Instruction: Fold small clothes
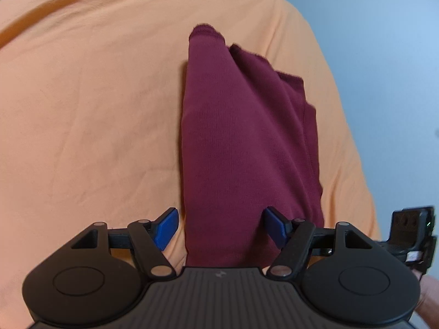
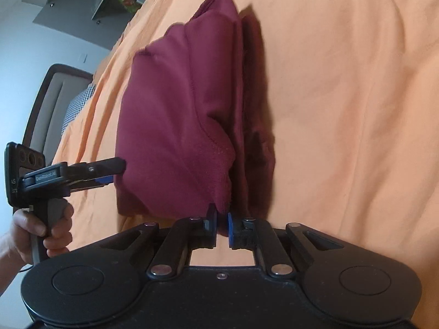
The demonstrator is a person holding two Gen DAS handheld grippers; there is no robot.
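The maroon garment (image 2: 175, 126) is soft knit, light and floppy — it will sag wherever we leave it unsupported, so hems and corners look like the best holds. It hangs bunched over the orange bedsheet (image 2: 343, 109), lifted at its near edge. Our right gripper (image 2: 221, 226) is nearly closed, its pads pinching a near corner of the cloth. Our left gripper (image 1: 222, 226) stands wide open, its blue fingers (image 1: 168, 226) straddling the fabric's near end — gripping nothing, we judge.
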